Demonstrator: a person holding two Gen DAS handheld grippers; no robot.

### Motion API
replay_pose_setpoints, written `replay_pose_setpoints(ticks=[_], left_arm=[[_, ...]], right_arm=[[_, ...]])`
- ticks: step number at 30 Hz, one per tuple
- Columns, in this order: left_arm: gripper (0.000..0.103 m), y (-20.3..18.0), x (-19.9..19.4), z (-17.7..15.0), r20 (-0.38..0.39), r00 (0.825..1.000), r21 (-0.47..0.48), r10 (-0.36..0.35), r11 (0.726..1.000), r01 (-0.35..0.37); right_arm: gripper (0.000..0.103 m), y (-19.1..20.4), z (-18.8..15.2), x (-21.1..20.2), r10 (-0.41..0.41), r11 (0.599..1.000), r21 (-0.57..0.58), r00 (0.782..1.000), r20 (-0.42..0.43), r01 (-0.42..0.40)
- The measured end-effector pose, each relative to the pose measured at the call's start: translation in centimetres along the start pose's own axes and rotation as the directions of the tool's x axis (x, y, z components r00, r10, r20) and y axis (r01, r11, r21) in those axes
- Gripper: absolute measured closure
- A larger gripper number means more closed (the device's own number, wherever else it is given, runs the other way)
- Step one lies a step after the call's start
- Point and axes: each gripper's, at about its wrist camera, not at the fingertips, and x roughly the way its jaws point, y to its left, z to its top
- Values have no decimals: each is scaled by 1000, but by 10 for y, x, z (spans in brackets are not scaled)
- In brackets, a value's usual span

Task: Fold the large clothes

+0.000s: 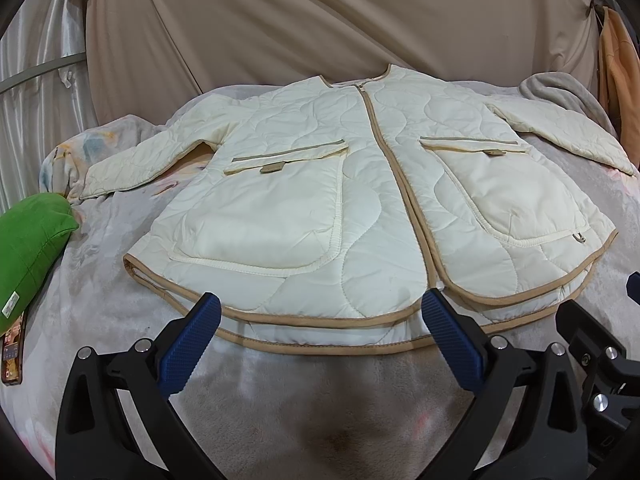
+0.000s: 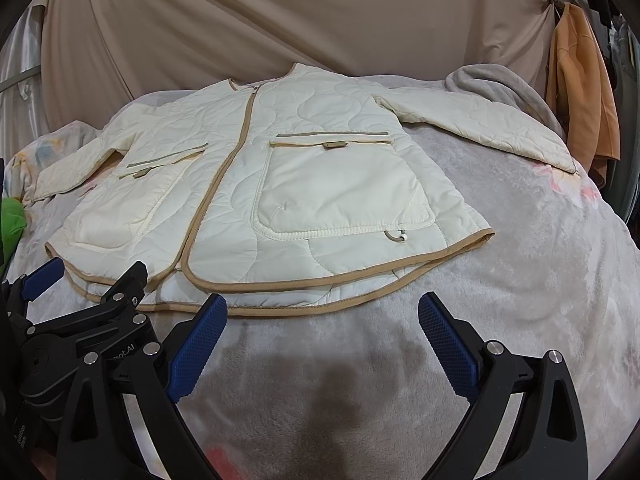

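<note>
Seeing both grippers spread wide and empty. Our left gripper (image 1: pixel 320 312) hovers at the near hem of the quilted cream jacket (image 1: pixel 360 184); jaws wide, blue ribbed pads (image 1: pixel 188 344) visually overlapping the tan hem binding, contact unclear. Our right gripper (image 2: pixel 320 312) sits just short of the hem over the grey fleece blanket (image 2: pixel 520 280), jaws wide, gripping nothing. The jacket lies flat, front up, zipped, collar at the far side, both sleeves spread outward, two large patch pockets showing, back hem peeking out below the front. We also see a green cushion (image 1: pixel 28 248) off the jacket's left sleeve, an orange garment (image 2: pixel 580 92) hanging at far right, and a beige drape (image 1: pixel 320 20) behind.
</note>
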Motion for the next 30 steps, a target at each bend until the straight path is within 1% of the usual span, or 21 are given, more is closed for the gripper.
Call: replay_pose_setpoints(ticks=[30], left_arm=[[5,0,0,0,0,1000,0,-1,1000,1]], right_arm=[[7,-1,0,1,-2,1000,-6,1000,-5,2]])
